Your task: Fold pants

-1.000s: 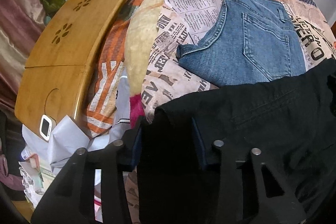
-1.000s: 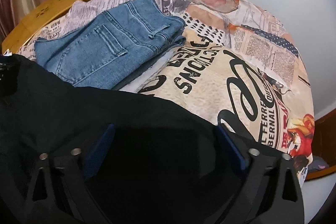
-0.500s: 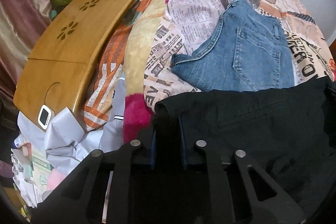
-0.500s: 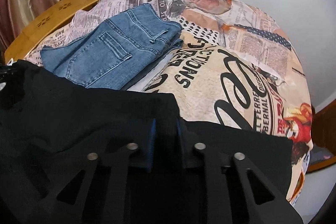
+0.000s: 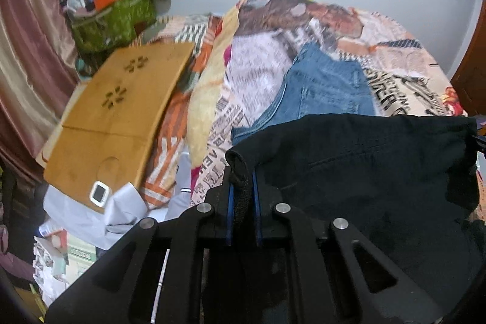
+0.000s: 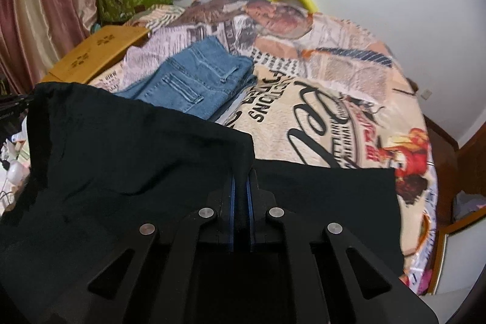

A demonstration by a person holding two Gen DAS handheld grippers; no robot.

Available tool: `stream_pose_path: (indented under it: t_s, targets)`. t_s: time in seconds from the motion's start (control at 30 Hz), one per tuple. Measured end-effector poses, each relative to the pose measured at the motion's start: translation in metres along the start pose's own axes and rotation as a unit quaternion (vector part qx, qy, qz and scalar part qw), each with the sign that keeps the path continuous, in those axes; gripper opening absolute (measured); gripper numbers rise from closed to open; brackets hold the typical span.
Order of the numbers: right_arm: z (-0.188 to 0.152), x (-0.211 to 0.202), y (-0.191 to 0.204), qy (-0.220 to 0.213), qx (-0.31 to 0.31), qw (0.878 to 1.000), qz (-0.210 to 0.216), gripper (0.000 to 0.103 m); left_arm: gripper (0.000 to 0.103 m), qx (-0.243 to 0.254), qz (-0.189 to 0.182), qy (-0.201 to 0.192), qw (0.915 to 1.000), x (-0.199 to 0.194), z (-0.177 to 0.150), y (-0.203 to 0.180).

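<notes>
The black pants (image 5: pixel 364 166) hang stretched between my two grippers, above the near part of the bed. My left gripper (image 5: pixel 241 187) is shut on the left corner of their upper edge, with black cloth pinched between the blue pads. My right gripper (image 6: pixel 241 184) is shut on the right corner of the black pants (image 6: pixel 127 148). The cloth sags between the grips and hides the bed below. The lower part of the pants is out of sight under the grippers.
Folded blue jeans (image 5: pixel 322 90) (image 6: pixel 194 84) lie on the newspaper-print bedspread (image 6: pixel 319 99) beyond the black pants. A wooden lap table (image 5: pixel 115 117) lies at the bed's left edge, with clutter and a green bag (image 5: pixel 112 20) behind it. A curtain hangs at far left.
Both grippers were open over the black pants, then closed on its edge. They have since lifted the cloth up and tilted, so more of the wall and room shows.
</notes>
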State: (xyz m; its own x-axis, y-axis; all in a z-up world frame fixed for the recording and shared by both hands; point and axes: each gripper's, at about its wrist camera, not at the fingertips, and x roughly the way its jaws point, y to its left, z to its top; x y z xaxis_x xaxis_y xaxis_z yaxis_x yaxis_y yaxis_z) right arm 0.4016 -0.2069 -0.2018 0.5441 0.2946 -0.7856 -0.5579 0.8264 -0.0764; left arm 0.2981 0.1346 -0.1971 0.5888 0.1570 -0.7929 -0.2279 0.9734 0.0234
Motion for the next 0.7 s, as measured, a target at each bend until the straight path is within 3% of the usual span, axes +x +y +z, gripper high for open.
stream_pose_path:
  t_s: [0.3,0.7]
  targets:
    - [-0.029,-0.067,0.008,-0.036,0.021,0.999,-0.014,0.005,0.01,-0.003,-0.004,-0.046,0.9989,-0.069,-0.009,0.008]
    - [-0.095,-0.13,0.034,-0.064,0.061,0.996,0.02,0.005,0.01,0.024,0.002,-0.056,0.9981,-0.112,-0.066,0.019]
